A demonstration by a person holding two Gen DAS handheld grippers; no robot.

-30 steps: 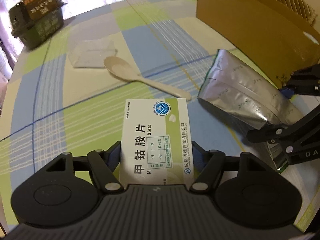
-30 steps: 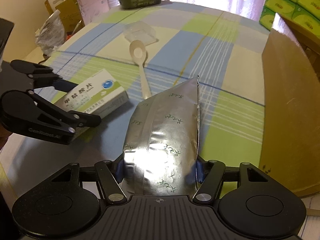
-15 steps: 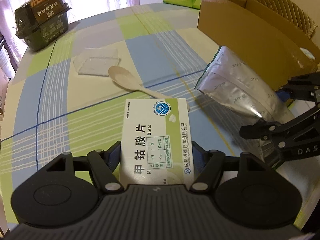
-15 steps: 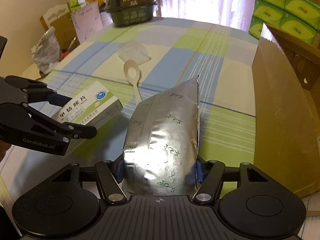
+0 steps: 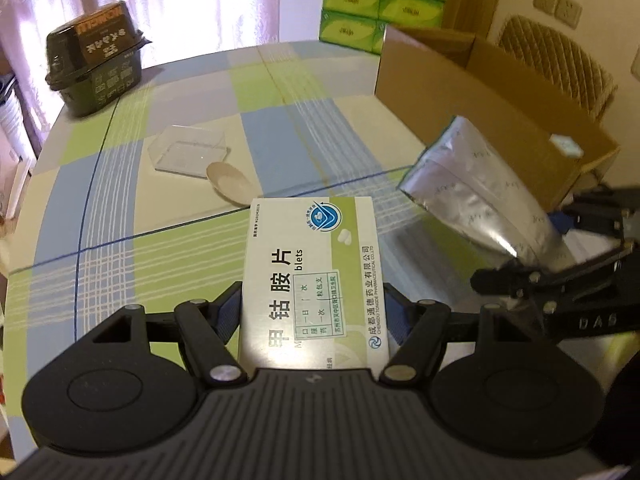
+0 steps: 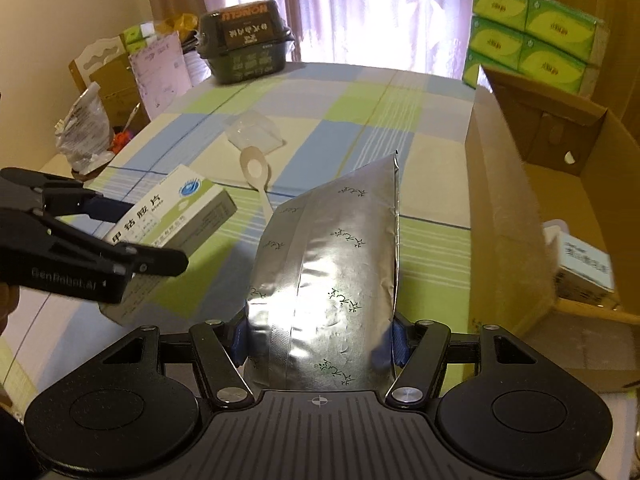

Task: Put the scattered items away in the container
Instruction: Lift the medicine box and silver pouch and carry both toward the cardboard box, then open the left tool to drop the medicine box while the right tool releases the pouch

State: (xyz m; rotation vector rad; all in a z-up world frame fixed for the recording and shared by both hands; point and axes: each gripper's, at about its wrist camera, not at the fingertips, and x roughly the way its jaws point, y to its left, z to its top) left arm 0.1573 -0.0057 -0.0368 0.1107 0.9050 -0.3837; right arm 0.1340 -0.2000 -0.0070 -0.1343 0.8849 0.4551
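Gripping a medicine box (image 5: 314, 276), the left claw (image 5: 312, 312) is held above the bench (image 5: 192, 92); the right claw (image 6: 320, 332) is clamped on a foil pouch (image 6: 332, 268) (beside the cardboard box (image 6: 504, 216)).

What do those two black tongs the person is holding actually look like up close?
Both are matte black plastic. The left tongs have a ribbed body, two round side discs, silver rivets and blue pads inside the fingers. The right tongs match, with a small crosshair mark. White lettering runs along each one's side. No cables or sleeves show.
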